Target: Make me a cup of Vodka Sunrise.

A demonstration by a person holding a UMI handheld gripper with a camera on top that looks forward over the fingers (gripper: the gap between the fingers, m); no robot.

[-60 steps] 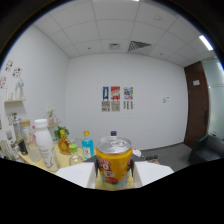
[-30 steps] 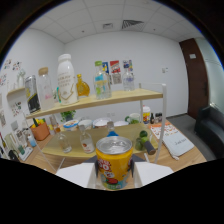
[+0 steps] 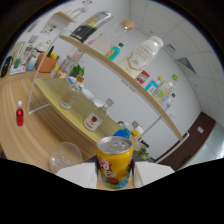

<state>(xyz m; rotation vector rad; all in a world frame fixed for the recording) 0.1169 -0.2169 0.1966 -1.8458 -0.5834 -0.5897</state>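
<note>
My gripper (image 3: 116, 175) is shut on a yellow drink can (image 3: 115, 161) with a silver top and fruit pictures, held upright between the two white fingers (image 3: 75, 175). The whole view is tilted. An empty clear glass (image 3: 65, 156) stands on the wooden table (image 3: 20, 145) just ahead of the fingers, to their left. Beyond it, on the lower shelf (image 3: 60, 97), lies a clear bottle with a red label (image 3: 95, 118). A small red bottle (image 3: 19, 115) stands on the table further left.
A two-level wooden shelf on a white frame (image 3: 32, 87) crosses the view. Its upper board (image 3: 120, 67) carries a large white bottle (image 3: 142, 52), a blue bottle (image 3: 115, 51) and several others. A glass (image 3: 68, 98) and green plant (image 3: 76, 71) sit on the lower level.
The view has rolled sharply and dropped toward the table; the shelf now runs diagonally. An empty glass has come into view just ahead of the fingers. The can stays gripped.
</note>
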